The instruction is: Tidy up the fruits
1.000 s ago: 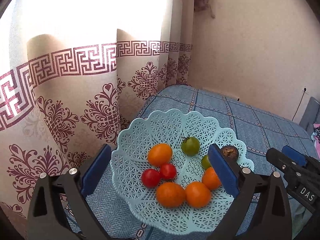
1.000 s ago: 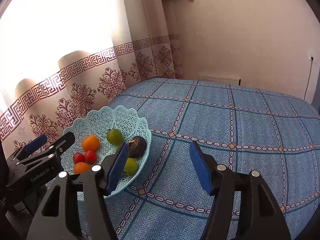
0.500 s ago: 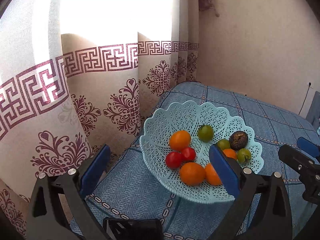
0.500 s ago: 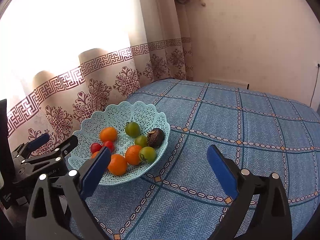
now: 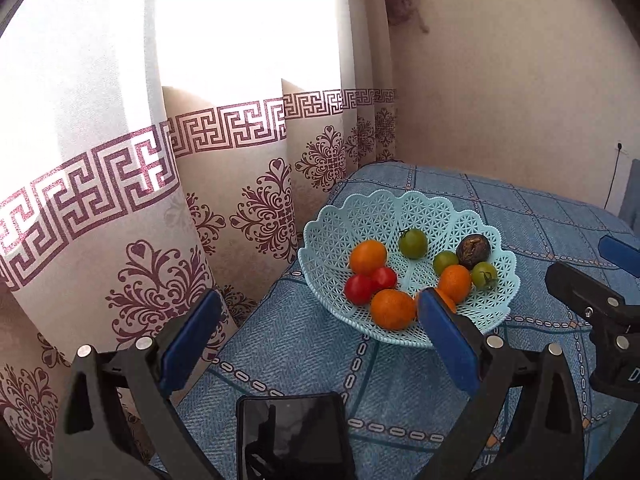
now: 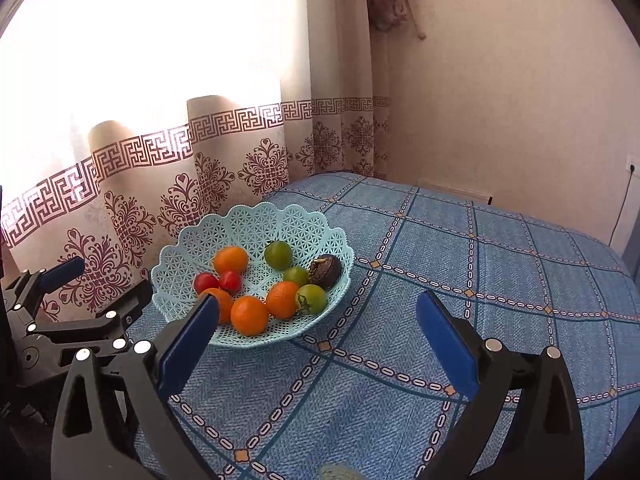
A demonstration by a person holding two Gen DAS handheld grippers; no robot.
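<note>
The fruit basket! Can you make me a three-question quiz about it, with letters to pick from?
1. Where is the dark brown fruit?
A. on the cloth
B. in the basket
C. in a gripper

2. How many red tomatoes are there?
A. two
B. five
C. none

3. What is the right gripper doing?
A. squeezing an orange
B. holding the basket
C. open and empty

Answers: B, it lies against the basket's rim; A, two red ones sit side by side; C, its blue pads stand wide apart over the cloth.

Home room, likely bedroom: patterned curtain (image 6: 224, 152) over bright window, blue quilted bedspread (image 6: 500, 280), plaster wall (image 6: 520, 100), wall socket (image 6: 633, 168).
</note>
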